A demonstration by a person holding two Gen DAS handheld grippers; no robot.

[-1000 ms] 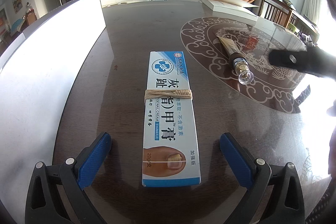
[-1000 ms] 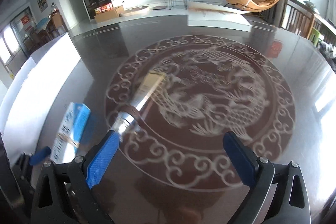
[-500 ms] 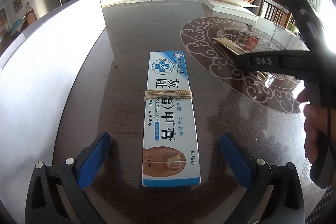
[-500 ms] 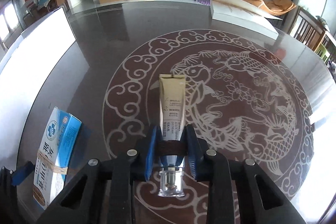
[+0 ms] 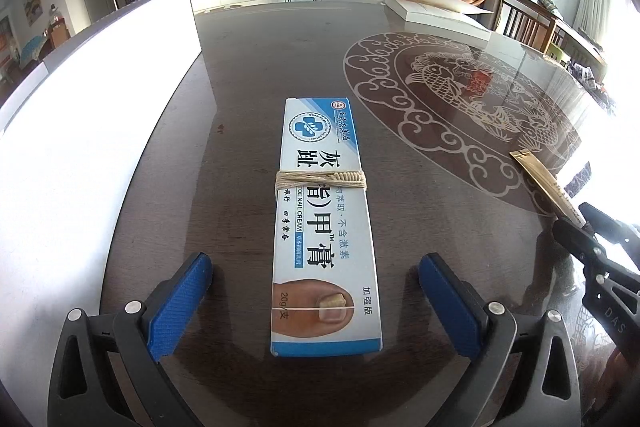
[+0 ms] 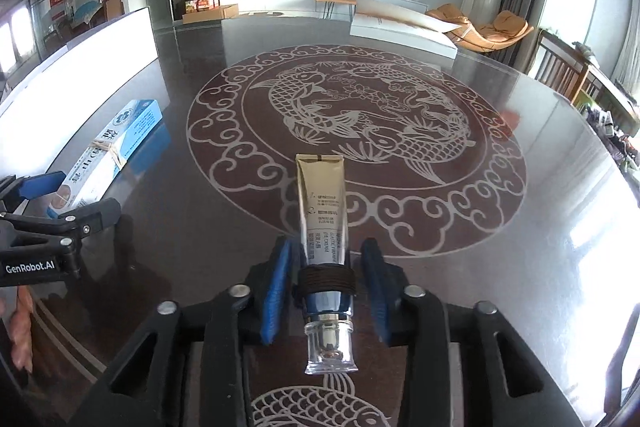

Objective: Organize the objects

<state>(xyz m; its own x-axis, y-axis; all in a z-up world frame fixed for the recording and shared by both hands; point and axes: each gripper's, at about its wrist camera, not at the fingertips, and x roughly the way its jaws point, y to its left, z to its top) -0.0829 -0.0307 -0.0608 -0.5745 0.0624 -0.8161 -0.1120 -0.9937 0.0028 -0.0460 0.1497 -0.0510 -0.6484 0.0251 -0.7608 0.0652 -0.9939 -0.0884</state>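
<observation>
A blue and white nail cream box, bound round the middle with string, lies flat on the dark table between the fingers of my left gripper, which is open and clear of it. The box and left gripper also show at the left of the right wrist view. A gold tube with a clear cap lies on the table between the pads of my right gripper. Its jaws are opening, with a gap on each side of the tube. The tube's flat end and right gripper sit at the left wrist view's right edge.
The table top bears a round fish pattern. A tall white board stands along the left side. A flat white box lies at the far edge. A hand holds the left gripper. Wooden chairs stand at the right.
The right gripper shut on the gold tube, carried it nearer and to the right of the box, and has now parted its jaws from it. The left gripper and box kept still.
</observation>
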